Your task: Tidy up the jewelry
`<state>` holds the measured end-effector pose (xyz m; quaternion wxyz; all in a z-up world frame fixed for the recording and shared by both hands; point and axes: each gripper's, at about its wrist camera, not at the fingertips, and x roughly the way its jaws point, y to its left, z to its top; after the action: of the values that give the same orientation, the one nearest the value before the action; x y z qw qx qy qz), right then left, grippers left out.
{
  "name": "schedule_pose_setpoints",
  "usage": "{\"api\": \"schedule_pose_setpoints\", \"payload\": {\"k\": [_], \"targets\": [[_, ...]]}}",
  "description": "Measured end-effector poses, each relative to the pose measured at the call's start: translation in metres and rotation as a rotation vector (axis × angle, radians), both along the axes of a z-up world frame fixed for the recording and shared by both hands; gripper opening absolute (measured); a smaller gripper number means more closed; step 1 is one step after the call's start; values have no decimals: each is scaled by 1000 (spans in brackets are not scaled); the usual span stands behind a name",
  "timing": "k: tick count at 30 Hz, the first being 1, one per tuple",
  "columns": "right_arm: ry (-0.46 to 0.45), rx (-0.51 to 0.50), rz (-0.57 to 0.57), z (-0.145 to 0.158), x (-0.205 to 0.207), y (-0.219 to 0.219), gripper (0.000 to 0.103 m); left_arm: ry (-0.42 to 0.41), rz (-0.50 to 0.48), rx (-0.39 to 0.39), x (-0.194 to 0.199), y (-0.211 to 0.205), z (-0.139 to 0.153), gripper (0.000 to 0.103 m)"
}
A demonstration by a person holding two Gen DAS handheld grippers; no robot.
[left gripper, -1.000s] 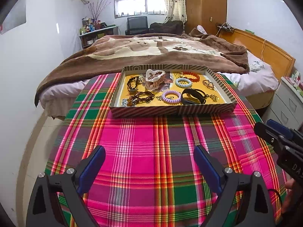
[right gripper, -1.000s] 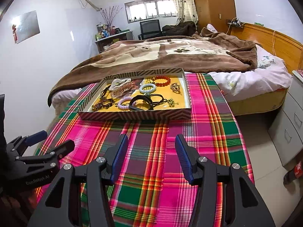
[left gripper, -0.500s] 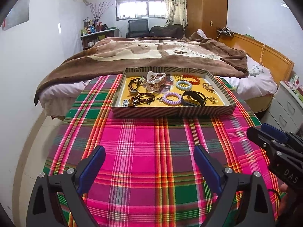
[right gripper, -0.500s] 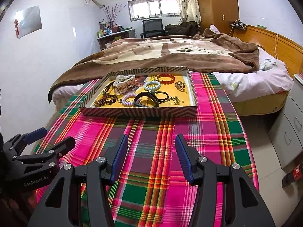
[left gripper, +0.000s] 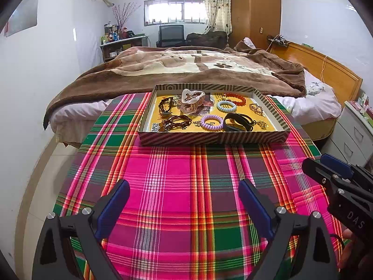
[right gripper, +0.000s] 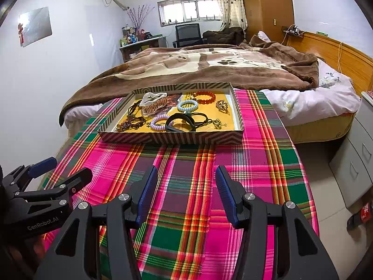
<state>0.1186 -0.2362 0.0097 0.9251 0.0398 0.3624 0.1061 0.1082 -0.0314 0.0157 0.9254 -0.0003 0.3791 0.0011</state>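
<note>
On the pink-and-green plaid tablecloth (left gripper: 177, 182), the striped cardboard tray (left gripper: 209, 138) of tangled bracelets and hair ties sits well ahead of both grippers. Left gripper (left gripper: 184, 200) and right gripper (right gripper: 186, 187) hover spread apart, empty. Probably best: approach low over the near wall and pick the lilac coil hair tie (left gripper: 211, 121) singly, avoiding snags.

A pink, green and orange plaid cloth (left gripper: 186, 186) covers the table. Beyond it stands a bed under a brown blanket with paw prints (left gripper: 186, 70) and a white sheet (right gripper: 314, 102), backed by a wooden headboard (left gripper: 326, 70). A grey drawer unit (right gripper: 354, 158) stands right of the table. At the far wall are a window (left gripper: 174, 11), patterned curtain (left gripper: 216, 4), wooden wardrobe (left gripper: 254, 9), black chair (right gripper: 187, 33) and cluttered shelf (left gripper: 121, 44).
</note>
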Motion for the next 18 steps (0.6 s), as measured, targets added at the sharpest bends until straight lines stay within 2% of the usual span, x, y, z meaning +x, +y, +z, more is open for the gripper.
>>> {"api": "schedule_pose_setpoints", "payload": {"k": [18], "targets": [[-1, -2, 6, 0, -1, 1, 52, 0, 12, -2, 1, 1, -2, 95]]}}
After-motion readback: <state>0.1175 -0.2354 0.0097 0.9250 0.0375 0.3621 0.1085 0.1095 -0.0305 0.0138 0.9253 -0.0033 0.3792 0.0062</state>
